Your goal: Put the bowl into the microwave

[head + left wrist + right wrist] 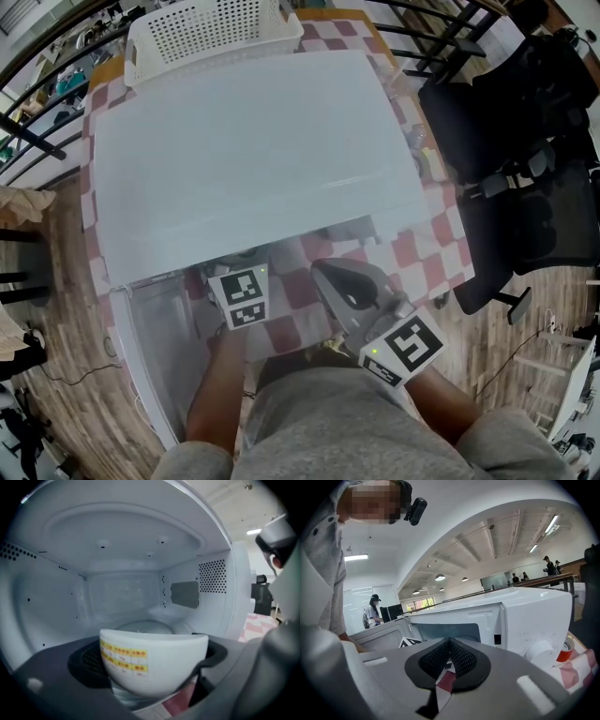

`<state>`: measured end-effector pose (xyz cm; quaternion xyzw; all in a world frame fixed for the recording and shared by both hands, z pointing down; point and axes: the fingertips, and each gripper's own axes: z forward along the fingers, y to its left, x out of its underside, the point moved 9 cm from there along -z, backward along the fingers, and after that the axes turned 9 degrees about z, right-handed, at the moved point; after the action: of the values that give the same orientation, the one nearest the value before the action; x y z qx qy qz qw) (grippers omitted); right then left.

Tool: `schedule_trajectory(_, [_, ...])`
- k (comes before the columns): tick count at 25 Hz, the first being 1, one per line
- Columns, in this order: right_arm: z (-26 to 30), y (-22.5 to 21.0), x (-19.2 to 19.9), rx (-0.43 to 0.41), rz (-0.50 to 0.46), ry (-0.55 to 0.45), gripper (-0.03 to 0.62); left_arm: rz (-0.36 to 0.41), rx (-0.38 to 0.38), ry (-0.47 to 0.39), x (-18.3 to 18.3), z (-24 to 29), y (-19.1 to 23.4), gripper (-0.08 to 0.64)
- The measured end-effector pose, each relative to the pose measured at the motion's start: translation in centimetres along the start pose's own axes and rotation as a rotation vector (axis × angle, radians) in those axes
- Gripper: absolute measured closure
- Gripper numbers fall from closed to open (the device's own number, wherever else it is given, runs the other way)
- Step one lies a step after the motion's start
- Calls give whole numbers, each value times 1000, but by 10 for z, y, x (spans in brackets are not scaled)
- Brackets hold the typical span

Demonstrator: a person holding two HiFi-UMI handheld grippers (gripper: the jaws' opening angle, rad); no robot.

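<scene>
A white bowl (164,653) with a yellow label sits between the jaws of my left gripper (152,672), which is shut on it. The bowl hangs at the mouth of the white microwave (253,159), just above the front of the cavity floor. The glass turntable (145,626) lies right behind it. In the head view the left gripper (242,274) reaches under the microwave's top edge, and the bowl is hidden there. The door (155,347) stands open at the left. My right gripper (323,272) hovers in front of the microwave, shut and empty (449,660).
A white slotted basket (211,33) stands behind the microwave on the red-checked tablecloth (412,253). A red can (566,649) stands by the microwave's knob (541,651). Black office chairs (525,187) stand right of the table. People stand far off.
</scene>
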<state>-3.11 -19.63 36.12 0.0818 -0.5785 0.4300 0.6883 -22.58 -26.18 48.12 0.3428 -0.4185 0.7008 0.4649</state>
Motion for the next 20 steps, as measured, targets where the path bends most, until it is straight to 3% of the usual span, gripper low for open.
schedule_trajectory(9, [-5,0,3,-8,2,-2,592,56,-33,31,2,1,-2,28])
schedule_trajectory(15, [-9,0,3,-5,7,-10,592,20,-16,92,2,6,2,28])
schedule_trajectory(20, [-12,3,5,-11,7,-15,592,5,12,88,3,2,1,21])
